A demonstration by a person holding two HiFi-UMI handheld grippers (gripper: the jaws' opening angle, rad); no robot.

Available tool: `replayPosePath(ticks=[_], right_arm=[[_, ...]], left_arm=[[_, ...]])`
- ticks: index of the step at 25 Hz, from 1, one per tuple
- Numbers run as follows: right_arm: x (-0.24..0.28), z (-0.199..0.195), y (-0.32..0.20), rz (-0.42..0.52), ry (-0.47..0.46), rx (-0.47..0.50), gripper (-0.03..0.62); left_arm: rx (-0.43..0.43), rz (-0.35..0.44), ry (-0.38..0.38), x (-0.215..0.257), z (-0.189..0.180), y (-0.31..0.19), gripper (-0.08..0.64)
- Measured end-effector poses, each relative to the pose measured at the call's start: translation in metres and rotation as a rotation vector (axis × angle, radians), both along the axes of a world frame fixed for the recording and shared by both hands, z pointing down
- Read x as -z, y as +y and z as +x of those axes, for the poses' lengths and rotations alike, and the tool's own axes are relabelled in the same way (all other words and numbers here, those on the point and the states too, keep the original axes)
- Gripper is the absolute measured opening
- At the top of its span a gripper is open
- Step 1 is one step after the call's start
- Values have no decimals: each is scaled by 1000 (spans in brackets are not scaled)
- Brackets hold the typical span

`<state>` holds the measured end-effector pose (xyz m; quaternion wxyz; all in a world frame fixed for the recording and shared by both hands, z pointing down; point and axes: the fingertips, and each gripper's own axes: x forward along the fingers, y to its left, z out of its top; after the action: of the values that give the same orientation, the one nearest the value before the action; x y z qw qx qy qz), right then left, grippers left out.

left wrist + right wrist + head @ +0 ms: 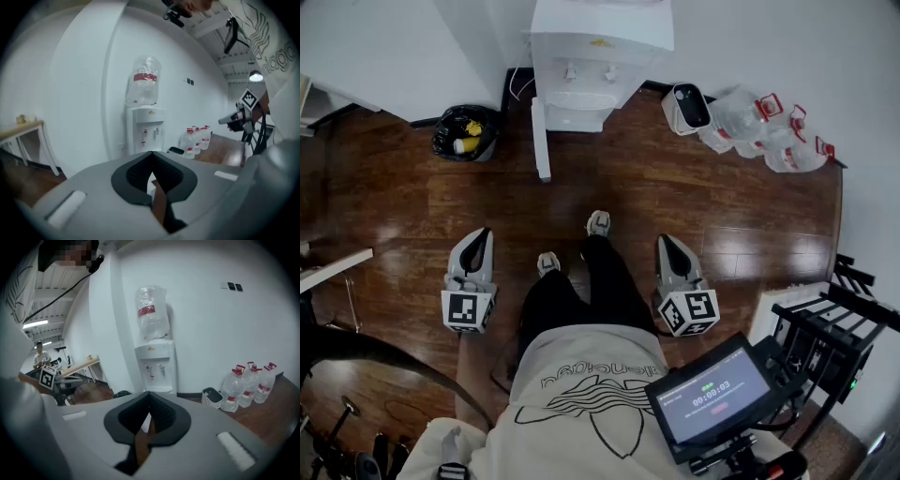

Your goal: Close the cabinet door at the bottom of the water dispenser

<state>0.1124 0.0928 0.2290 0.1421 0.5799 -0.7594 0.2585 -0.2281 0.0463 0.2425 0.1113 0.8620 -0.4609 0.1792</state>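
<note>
The white water dispenser (600,56) stands against the far wall. Its bottom cabinet door (541,141) is swung open, sticking out over the floor on the left side. Both grippers hang well short of it, either side of the person's legs. My left gripper (481,234) and right gripper (666,241) are both shut with nothing in them. In the left gripper view the dispenser (146,126) carries a clear bottle (144,84); the jaws hide its lower part. The right gripper view also shows the dispenser (157,366) with its cabinet hidden.
A black bin bag (467,131) sits left of the dispenser. A small white bin (687,106) and several water jugs (769,131) line the wall on the right. A black rack (834,328) stands at right, a table edge (333,267) at left.
</note>
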Motion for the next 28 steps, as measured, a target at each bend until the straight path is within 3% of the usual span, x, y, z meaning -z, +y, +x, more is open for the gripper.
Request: replayPosePath(ticks=[5,8,13,17,22,25,28], right_arm=[[-69,12,-76,52,-77,-21,3],[-109,28,-94,53,-63,-10,3],[-186,57,-117,54,-70,-25,3],[-253,84,-125,85,-34,-68,3],[-327,104,-131,134,-16,-111,3],[-369,108,-128,136,-3,-102,3],[-404,110,-123,152,-32,-103,3]], left_arm=[[15,19,169,-51,90,-74,20],[14,-29,214,-99,120,-87,20],[9,-85,120,-183,117,-106,20],[13,-15,126,-225,109,-121,20],[4,106,75,-276,99,-123,18],[0,126,77,-318,83,-126,18],[24,139,32,-362,65,-130,18]])
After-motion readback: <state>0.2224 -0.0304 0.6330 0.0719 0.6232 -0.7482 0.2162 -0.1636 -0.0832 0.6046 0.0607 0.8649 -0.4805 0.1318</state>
